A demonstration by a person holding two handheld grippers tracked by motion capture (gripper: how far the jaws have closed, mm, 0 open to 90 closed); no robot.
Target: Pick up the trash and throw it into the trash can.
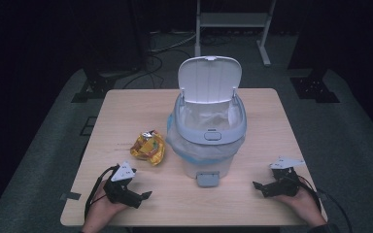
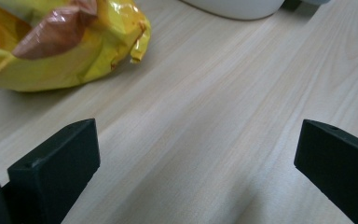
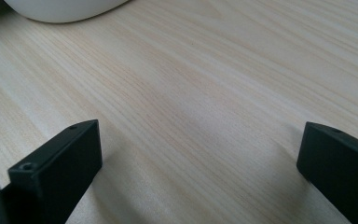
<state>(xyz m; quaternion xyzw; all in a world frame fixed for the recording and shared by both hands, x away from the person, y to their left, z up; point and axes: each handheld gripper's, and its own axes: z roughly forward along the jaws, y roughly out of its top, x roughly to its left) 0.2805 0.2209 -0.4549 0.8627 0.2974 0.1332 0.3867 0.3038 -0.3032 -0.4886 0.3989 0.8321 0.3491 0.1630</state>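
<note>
Centrally, a table point(image 1: 126, 111) is carrying a lidded bin point(image 1: 209, 131) standing open, with a crumpled yellow wrapper point(image 1: 148, 148) lying just left of it. Both the left gripper point(image 1: 143, 196) and right gripper point(image 1: 257, 186) are resting wide and empty. Being glossy and light, the wrapper may slip from a shallow pinch.

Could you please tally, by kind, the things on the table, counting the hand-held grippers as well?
Waste bins: 1, the white bin with its lid up.
Snack wrappers: 1, the yellow wrapper.
Grippers: 2, the left gripper and the right gripper, both open.
Total: 4.
</note>
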